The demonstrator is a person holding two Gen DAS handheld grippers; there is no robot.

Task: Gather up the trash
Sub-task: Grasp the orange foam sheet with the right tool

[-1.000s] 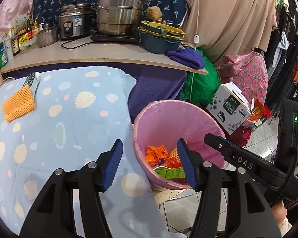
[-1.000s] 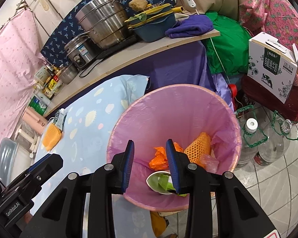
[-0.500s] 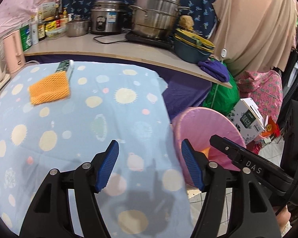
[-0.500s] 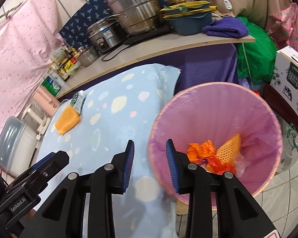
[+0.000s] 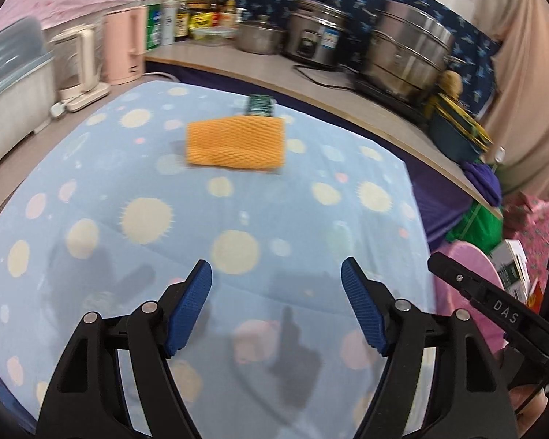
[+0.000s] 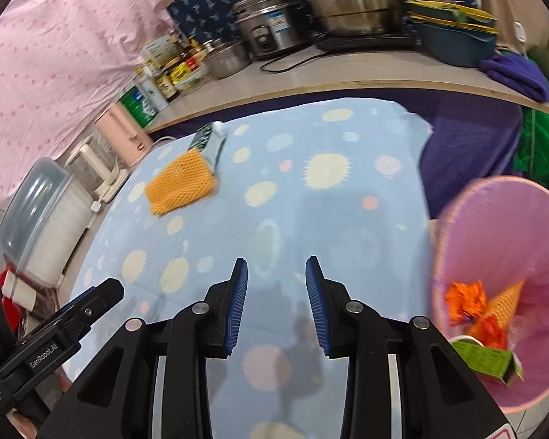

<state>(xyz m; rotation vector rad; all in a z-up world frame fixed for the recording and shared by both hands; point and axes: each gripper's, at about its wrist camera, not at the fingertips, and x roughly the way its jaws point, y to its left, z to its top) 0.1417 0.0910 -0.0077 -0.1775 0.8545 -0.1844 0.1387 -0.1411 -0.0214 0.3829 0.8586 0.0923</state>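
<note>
An orange foam net (image 5: 235,144) lies on the blue dotted tablecloth (image 5: 164,256), with a green packet (image 5: 260,105) just behind it. Both show in the right wrist view, the net (image 6: 181,186) and the packet (image 6: 209,141) at the table's far left. My left gripper (image 5: 276,281) is open and empty above the cloth, facing the net. My right gripper (image 6: 276,278) is open and empty over the table's near edge. The pink-lined bin (image 6: 494,219) stands right of the table and holds orange wrappers (image 6: 465,301), another net and a green carton (image 6: 488,360).
A counter (image 5: 347,98) behind the table holds pots, a rice cooker (image 5: 318,42), bottles and a pink kettle (image 5: 124,49). A white appliance (image 5: 78,62) and a lidded tub (image 5: 7,84) stand at the left. A purple cloth (image 6: 516,75) lies on the counter's right end.
Both grippers swung left, away from the bin and over the table. The orange net and green packet moved toward the centre of the left wrist view. Jaw openings look unchanged.
</note>
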